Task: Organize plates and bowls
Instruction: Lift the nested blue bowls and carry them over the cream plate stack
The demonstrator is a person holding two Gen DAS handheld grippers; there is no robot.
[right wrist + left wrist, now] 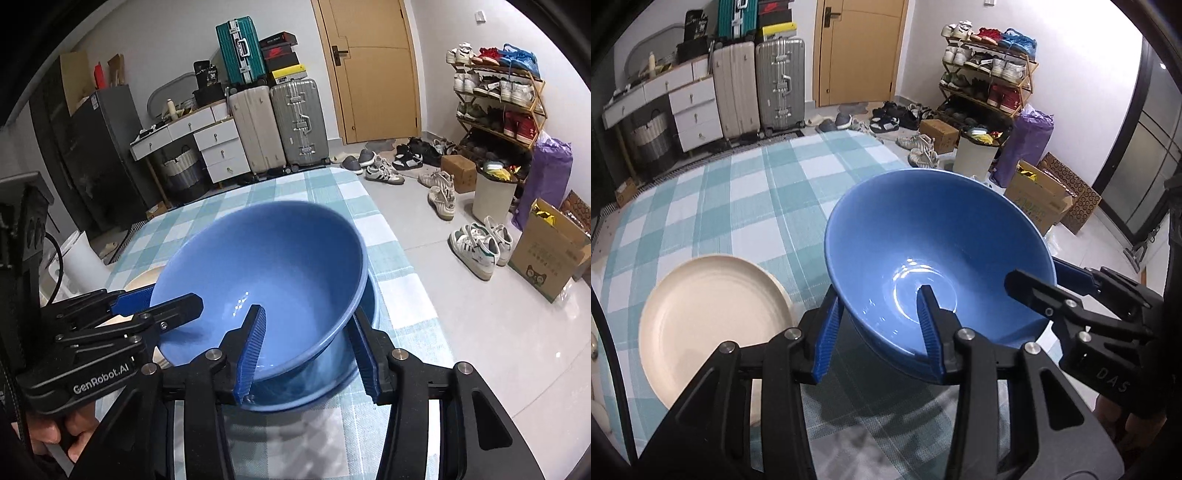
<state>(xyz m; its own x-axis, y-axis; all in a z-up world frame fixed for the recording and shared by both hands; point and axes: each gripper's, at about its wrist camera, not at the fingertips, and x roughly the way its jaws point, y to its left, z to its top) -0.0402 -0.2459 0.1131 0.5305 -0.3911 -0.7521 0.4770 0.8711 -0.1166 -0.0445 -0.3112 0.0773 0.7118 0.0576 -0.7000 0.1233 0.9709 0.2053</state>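
Note:
A large blue bowl (938,258) is held tilted above the checked tablecloth. My left gripper (879,332) straddles its near rim, one finger inside and one outside. My right gripper (310,350) straddles the opposite rim of the same blue bowl (258,273) the same way, and it shows in the left wrist view (1067,291) at the bowl's right edge. The left gripper shows in the right wrist view (147,302) at the bowl's left. A cream plate (713,325) lies flat on the cloth left of the bowl; only a sliver of the cream plate (142,278) shows in the right wrist view.
The table has a teal and white checked cloth (738,199). Beyond it are suitcases (779,85), white drawers (694,107), a door (860,48), a shoe rack (990,74), scattered shoes (476,247) and cardboard boxes (546,251) on the floor.

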